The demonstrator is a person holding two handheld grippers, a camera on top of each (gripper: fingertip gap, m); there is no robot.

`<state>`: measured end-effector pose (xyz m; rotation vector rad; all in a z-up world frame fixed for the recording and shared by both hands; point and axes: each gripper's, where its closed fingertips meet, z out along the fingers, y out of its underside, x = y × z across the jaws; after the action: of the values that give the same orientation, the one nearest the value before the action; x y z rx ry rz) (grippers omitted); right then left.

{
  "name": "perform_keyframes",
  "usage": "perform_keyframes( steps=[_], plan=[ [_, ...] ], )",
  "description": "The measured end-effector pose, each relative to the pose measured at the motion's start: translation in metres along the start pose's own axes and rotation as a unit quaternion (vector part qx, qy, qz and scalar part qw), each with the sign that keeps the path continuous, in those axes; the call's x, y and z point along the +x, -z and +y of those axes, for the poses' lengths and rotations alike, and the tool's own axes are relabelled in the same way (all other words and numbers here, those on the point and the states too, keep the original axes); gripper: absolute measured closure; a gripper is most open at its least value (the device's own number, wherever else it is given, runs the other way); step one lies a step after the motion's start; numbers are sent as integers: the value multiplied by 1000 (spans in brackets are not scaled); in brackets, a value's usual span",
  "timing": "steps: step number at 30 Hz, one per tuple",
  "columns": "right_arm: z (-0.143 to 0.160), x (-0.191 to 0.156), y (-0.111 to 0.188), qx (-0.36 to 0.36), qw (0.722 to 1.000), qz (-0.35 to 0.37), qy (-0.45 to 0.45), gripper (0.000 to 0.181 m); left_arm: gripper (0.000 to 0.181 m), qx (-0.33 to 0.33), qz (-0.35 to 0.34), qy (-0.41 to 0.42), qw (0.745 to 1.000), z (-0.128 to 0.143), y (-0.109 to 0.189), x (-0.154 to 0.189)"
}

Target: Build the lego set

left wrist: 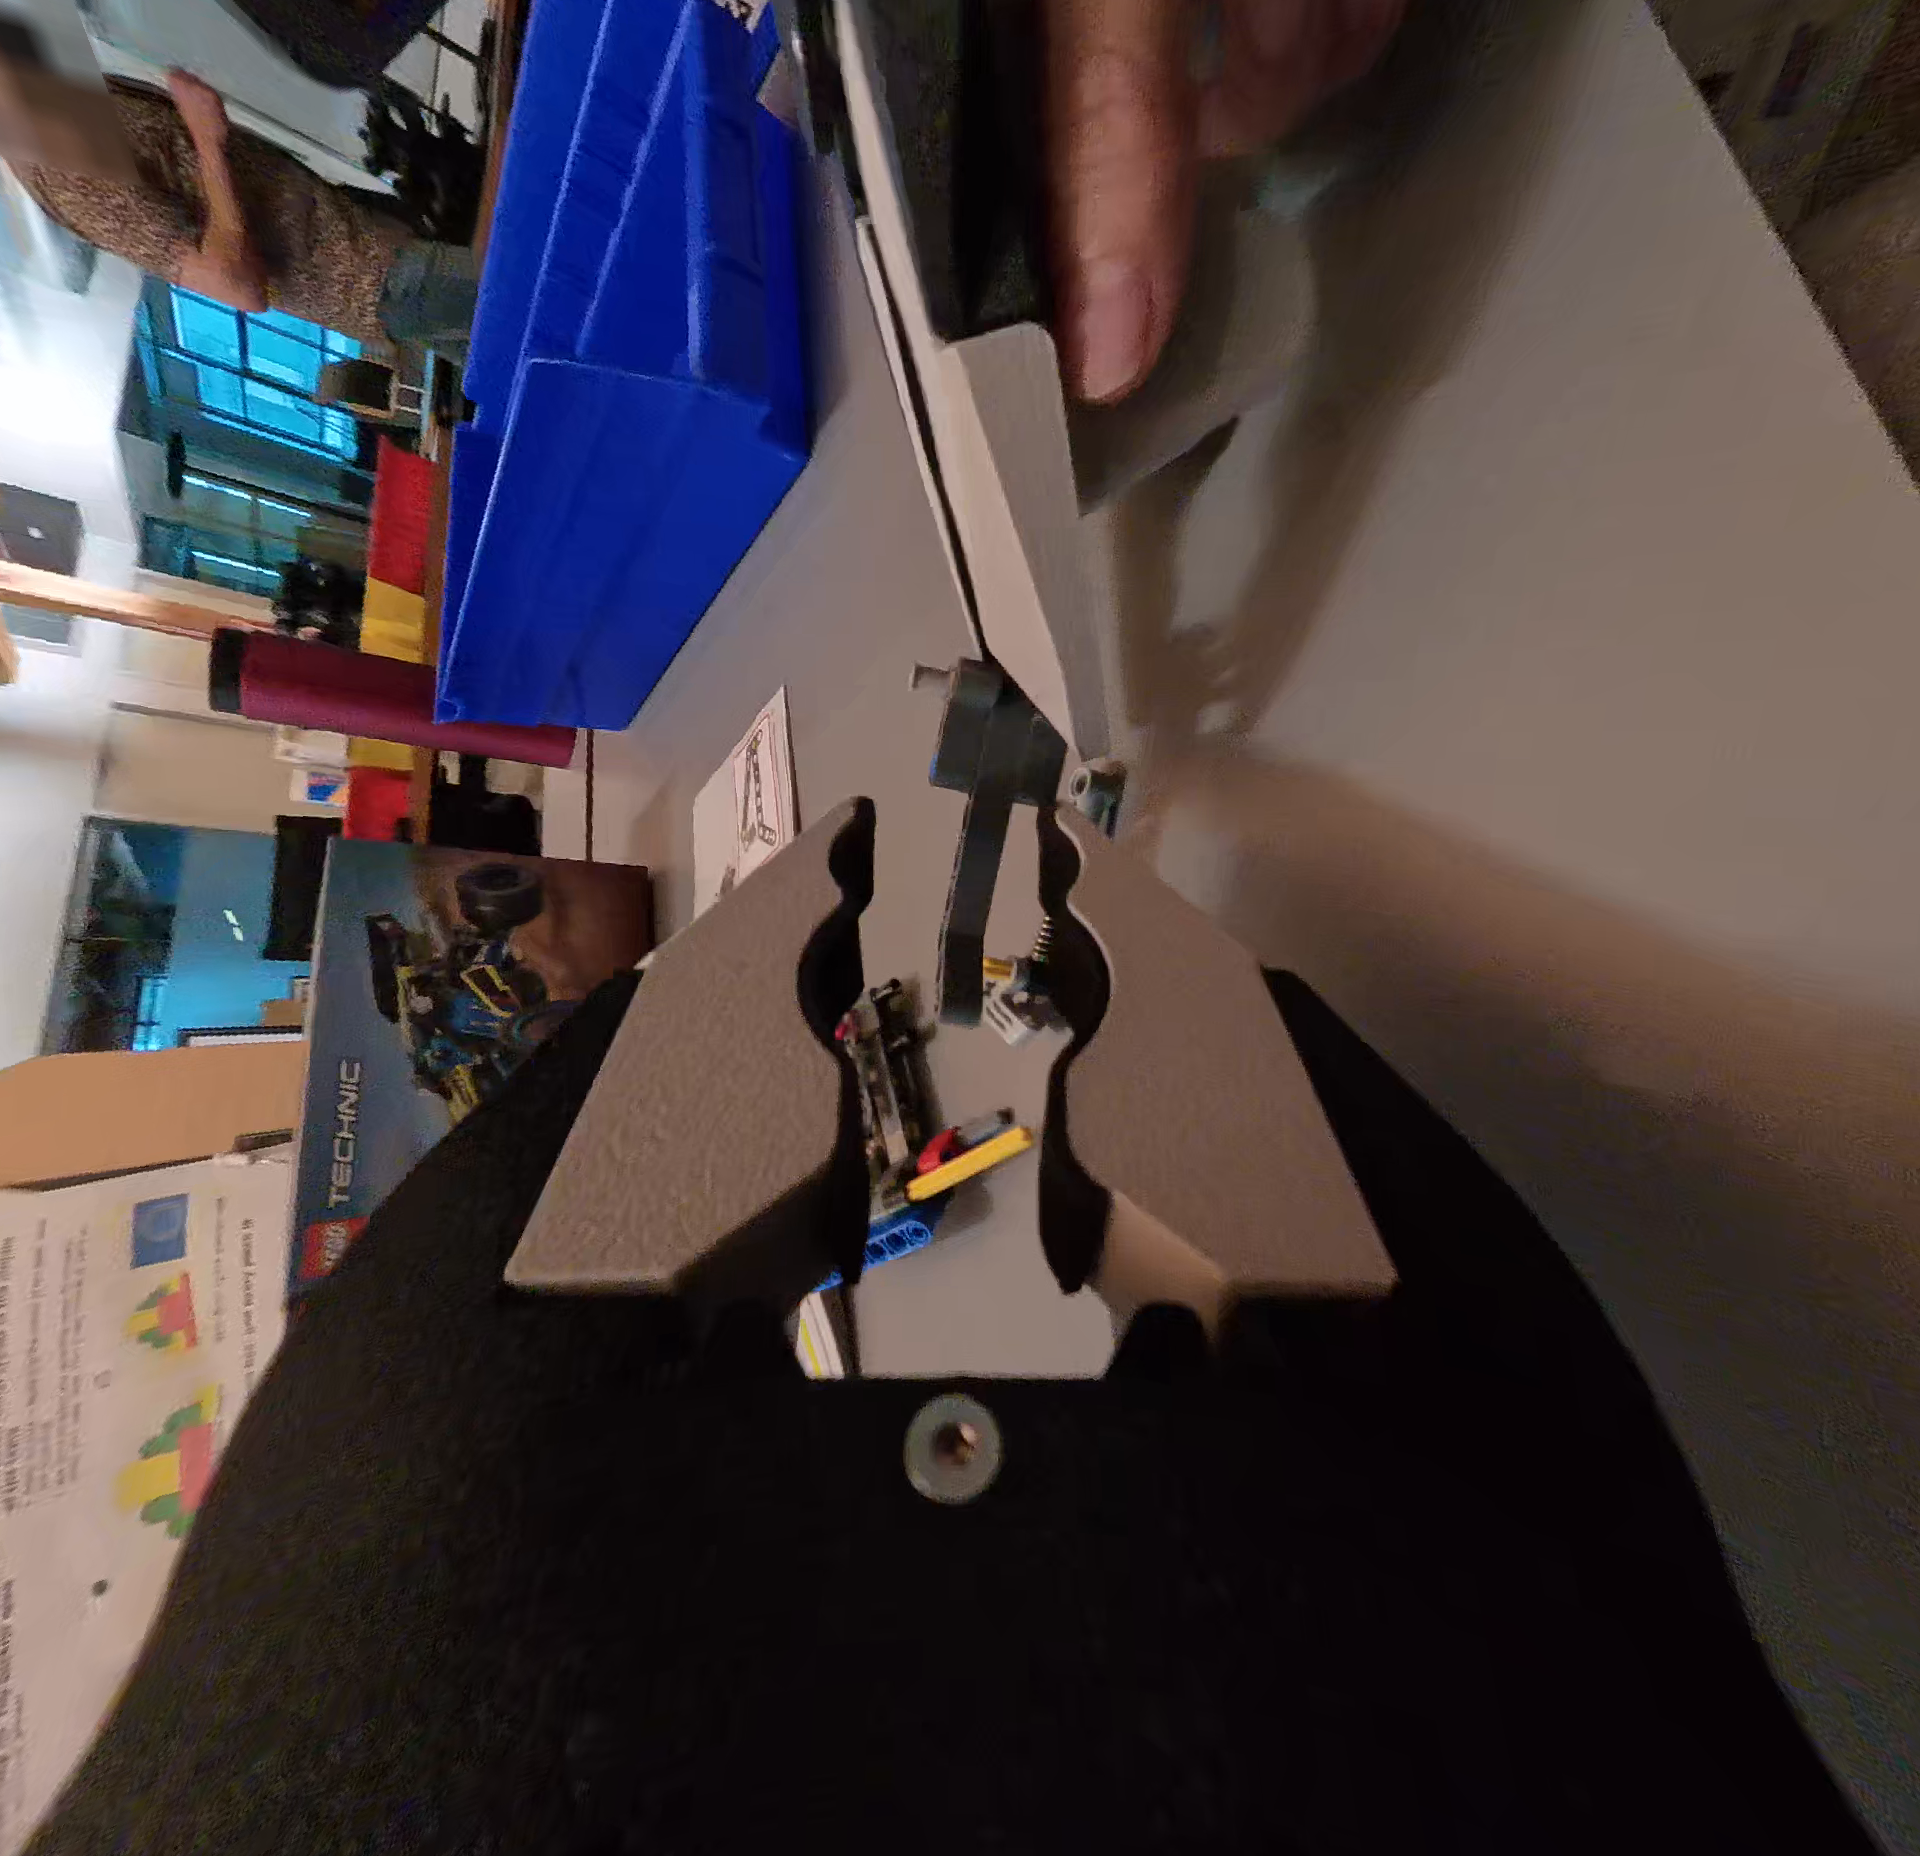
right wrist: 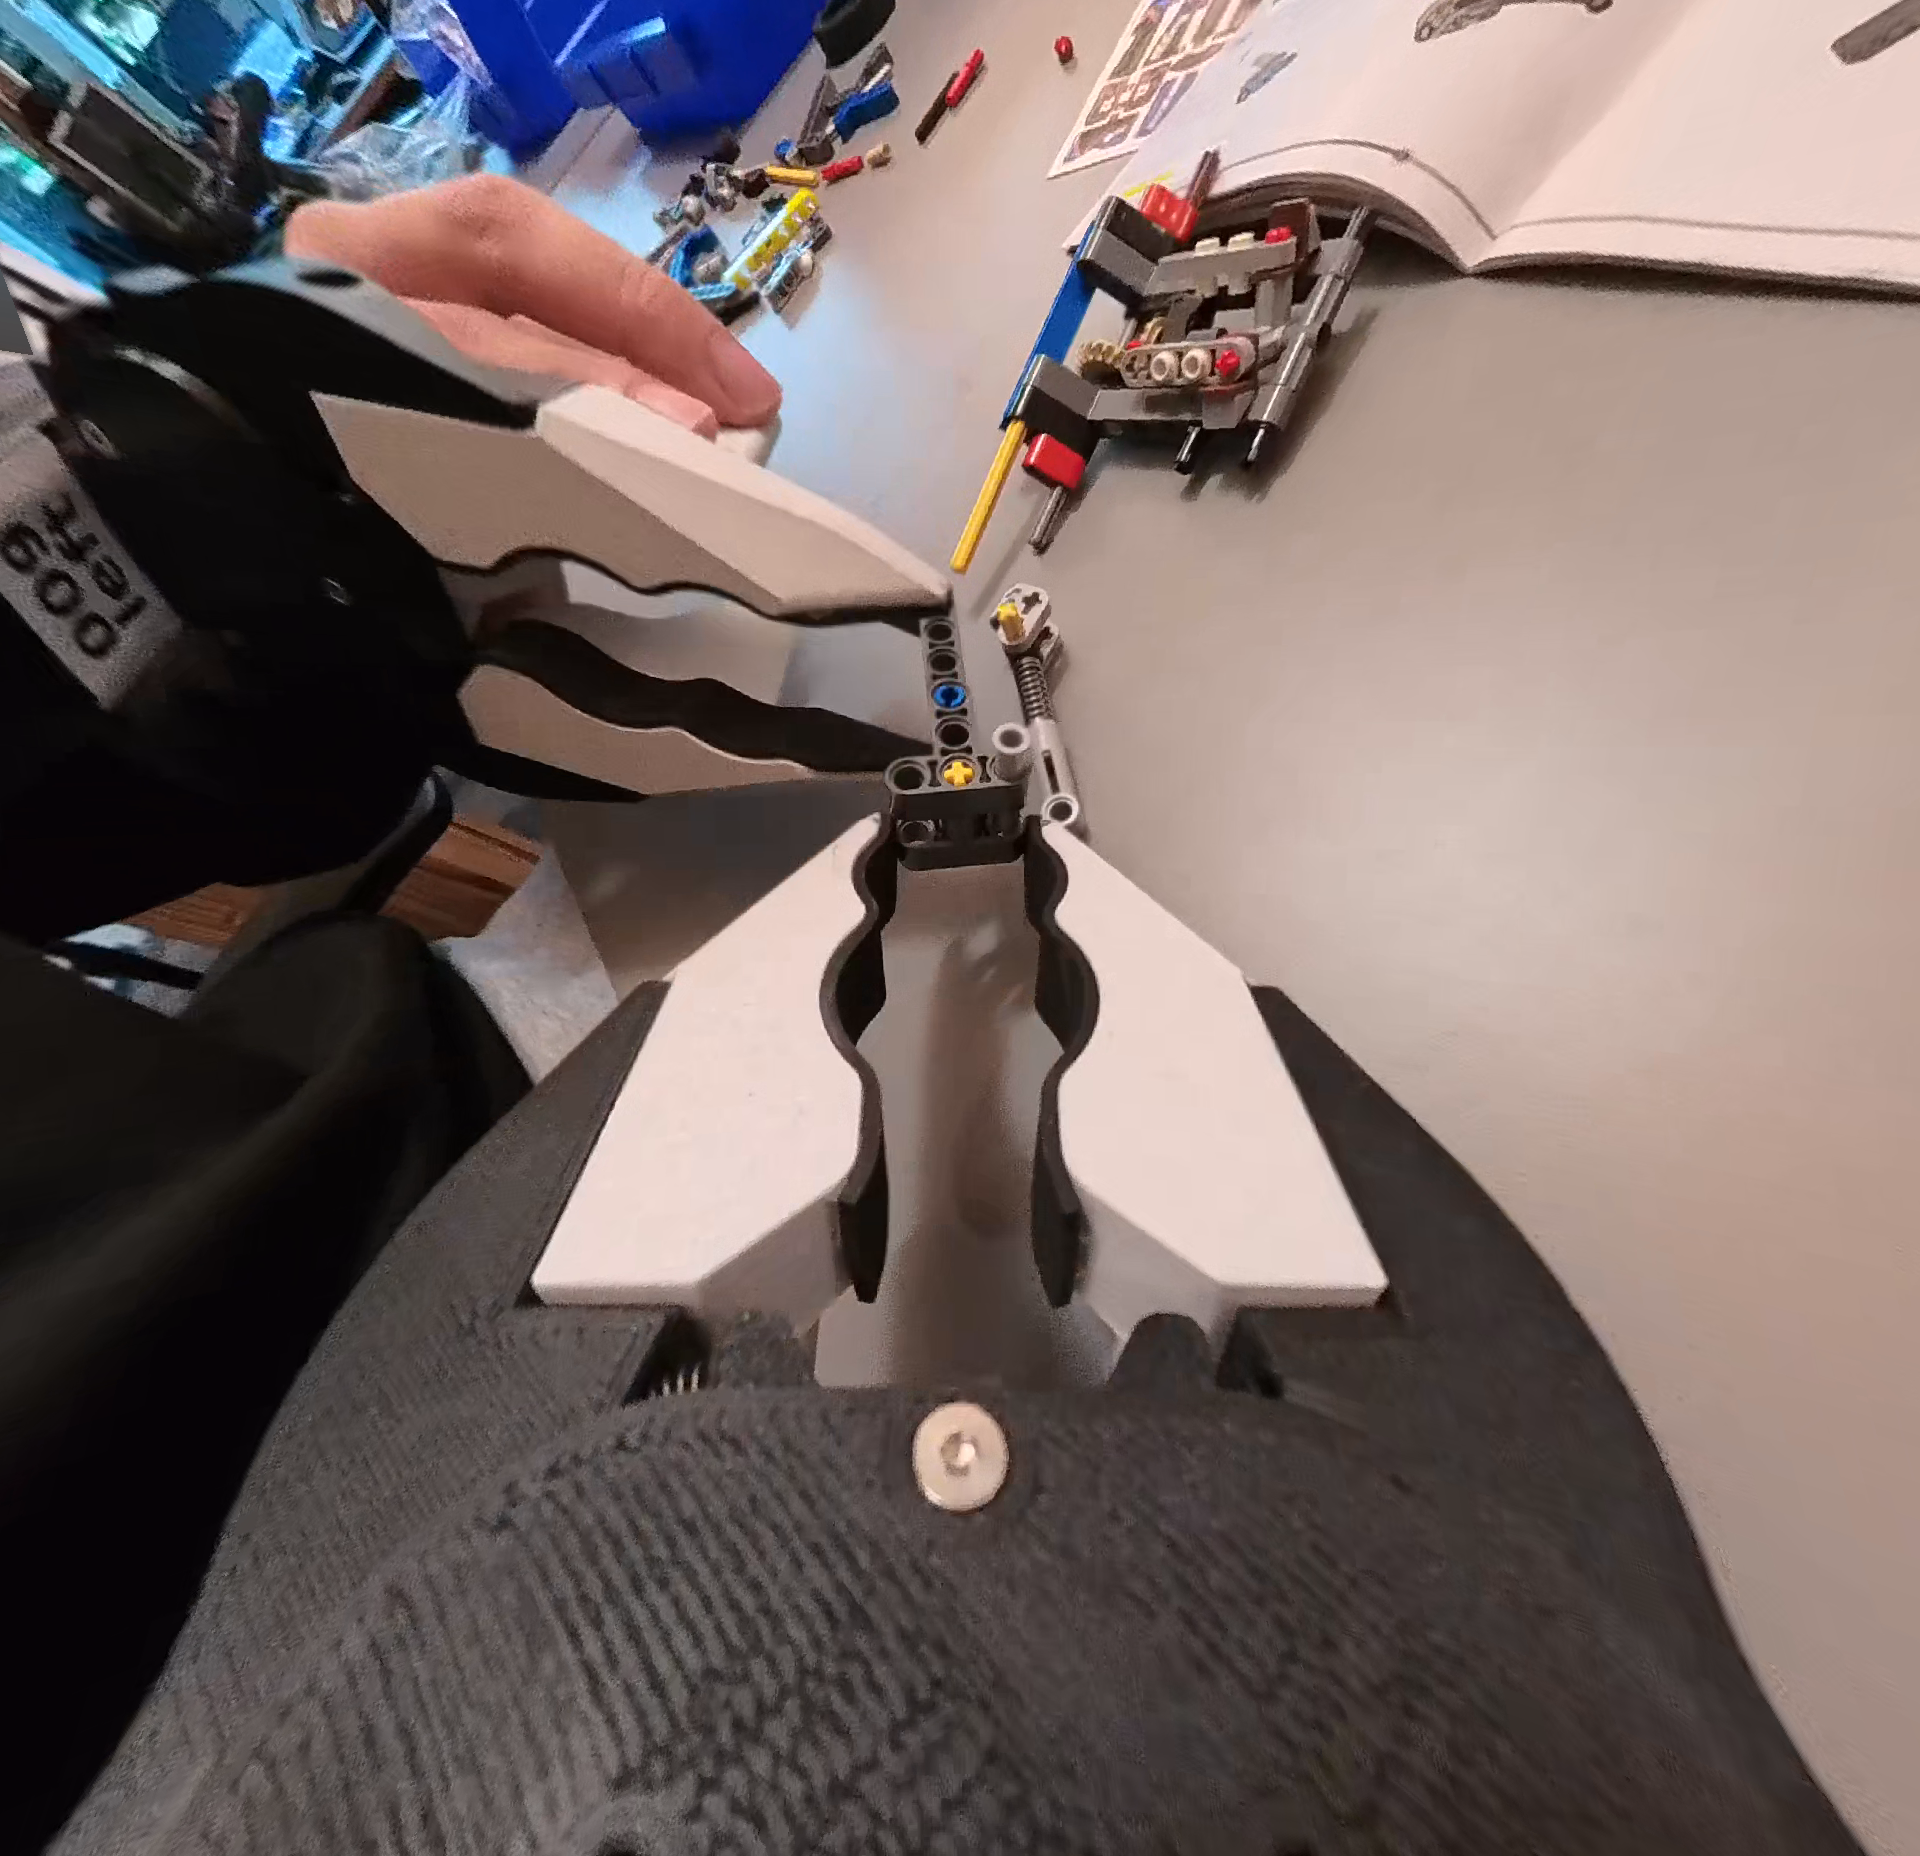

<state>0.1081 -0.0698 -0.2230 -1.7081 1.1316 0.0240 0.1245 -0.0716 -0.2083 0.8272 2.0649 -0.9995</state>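
My right gripper [right wrist: 958,832] is shut on the black frame block [right wrist: 954,809] of a small sub-assembly, held just above the grey table [right wrist: 1455,871]. A black beam [right wrist: 945,684] with a blue pin sticks out of the block, and a grey shock absorber with a spring [right wrist: 1034,684] hangs at its side. My left gripper [left wrist: 956,824] is open, its fingers on either side of the beam [left wrist: 971,881] without touching it; it also shows in the right wrist view [right wrist: 925,676]. The right gripper [left wrist: 987,476] comes in from above in the left wrist view. The partly built chassis [right wrist: 1174,341] lies beyond.
An open instruction booklet [right wrist: 1558,144] lies at the far right. Loose parts [right wrist: 758,227] are scattered near a blue bin [right wrist: 623,30]. The left wrist view shows the blue bin [left wrist: 623,404], the set's box [left wrist: 457,1027] and a maroon cylinder [left wrist: 384,705]. The grippers are tip to tip, or close to it.
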Motion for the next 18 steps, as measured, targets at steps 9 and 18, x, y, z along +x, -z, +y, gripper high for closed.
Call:
perform_keyframes(
  steps=[9, 18],
  plan=[
    [2, -5, -9, -6, 1000, -2, 3, 159, 159, 1, -37, -72, 997, 1, -4, 7],
    [5, 0, 2, -24, 997, 33, 63, 144, 159, 14, 32, -33, 999, 10, 0, 7]
  ],
)
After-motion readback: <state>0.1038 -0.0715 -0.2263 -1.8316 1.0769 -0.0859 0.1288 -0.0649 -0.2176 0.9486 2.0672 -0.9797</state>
